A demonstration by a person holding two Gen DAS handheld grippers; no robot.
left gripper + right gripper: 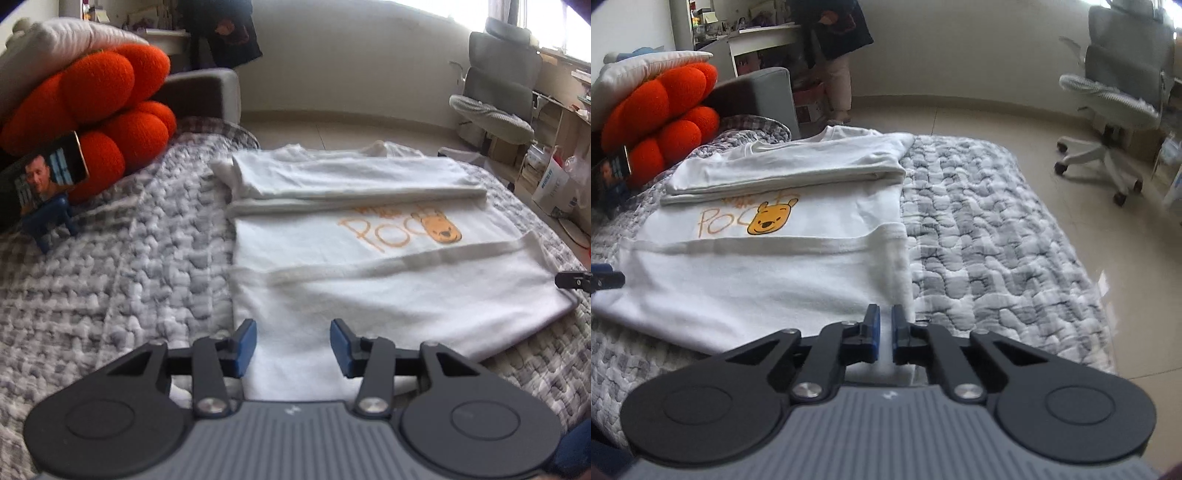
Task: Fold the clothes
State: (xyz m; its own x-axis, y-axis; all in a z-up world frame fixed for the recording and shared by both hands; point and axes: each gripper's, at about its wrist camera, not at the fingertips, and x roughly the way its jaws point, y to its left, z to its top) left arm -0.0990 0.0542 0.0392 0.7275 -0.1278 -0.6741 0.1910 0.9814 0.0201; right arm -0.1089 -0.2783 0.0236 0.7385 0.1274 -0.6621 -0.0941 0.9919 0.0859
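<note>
A white T-shirt lies flat on a grey-and-white quilted bed. Its far and near sides are folded inward, leaving an orange bear print showing in the middle strip. My left gripper is open over the shirt's near left end, with cloth under the gap. My right gripper is at the shirt's near right corner, its jaws nearly together with white cloth pinched between them. Each gripper's tip shows at the edge of the other's view.
An orange knot cushion and a phone on a blue stand sit at the bed's left end. An office chair stands on the floor to the right. A person stands at the back.
</note>
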